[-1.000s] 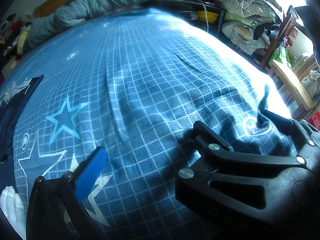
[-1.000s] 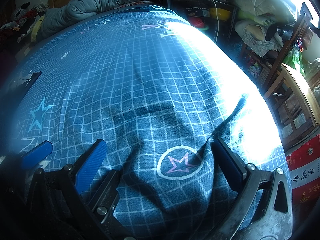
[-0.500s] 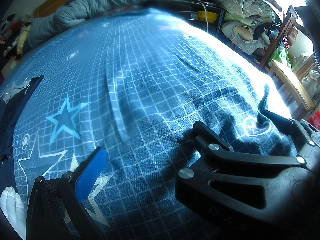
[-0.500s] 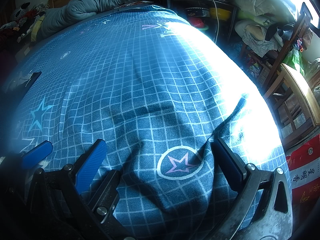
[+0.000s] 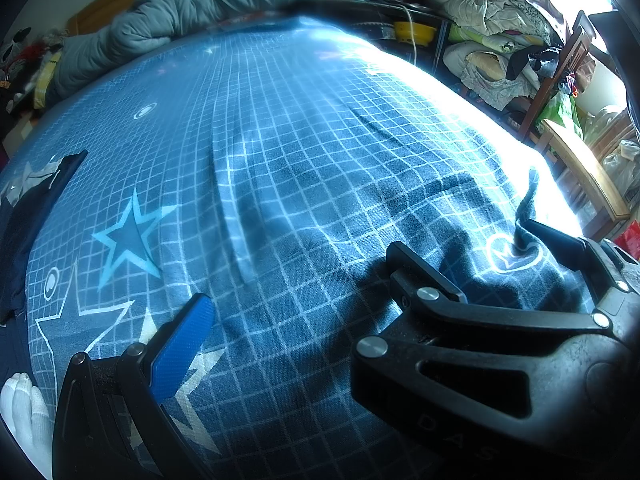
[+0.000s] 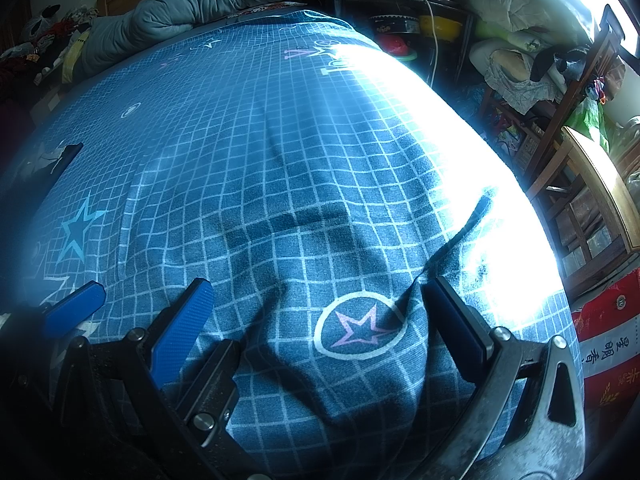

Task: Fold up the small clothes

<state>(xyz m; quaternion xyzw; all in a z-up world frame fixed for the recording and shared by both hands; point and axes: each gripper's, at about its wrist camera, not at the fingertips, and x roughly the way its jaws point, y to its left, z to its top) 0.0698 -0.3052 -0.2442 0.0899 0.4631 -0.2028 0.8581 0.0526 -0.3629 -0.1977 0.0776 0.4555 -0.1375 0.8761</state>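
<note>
Across the bed nothing has shifted over the last second: both views match the earlier ones line for line, so the tools are holding still and the fold has not been started. That stillness reads to me as a pause before a reach, with the whole task left to do. The left gripper (image 5: 300, 312) hangs low over the blue grid-print bed sheet with stars (image 5: 320, 152), its fingers spread wide with nothing between them but sheet. The right gripper (image 6: 316, 330) sits just beside it, so close that the two tools overlap in both views; its fingers too stand well apart, straddling a circled pink star, and a raised ridge of sheet leans against its right finger without being pinched. The dark navy garment (image 5: 28, 216) lies at the far left edge of the bed, well apart from both tools, and shows in the right wrist view only as a dark strip (image 6: 64, 156). It looks flat and limp, a soft thin cloth with a pale grey patch near its upper end; its cut and whether it is spread out or bunched I cannot tell, since the frame cuts it off. A rolled grey quilt (image 5: 180, 12) lies along the far end of the bed
</note>
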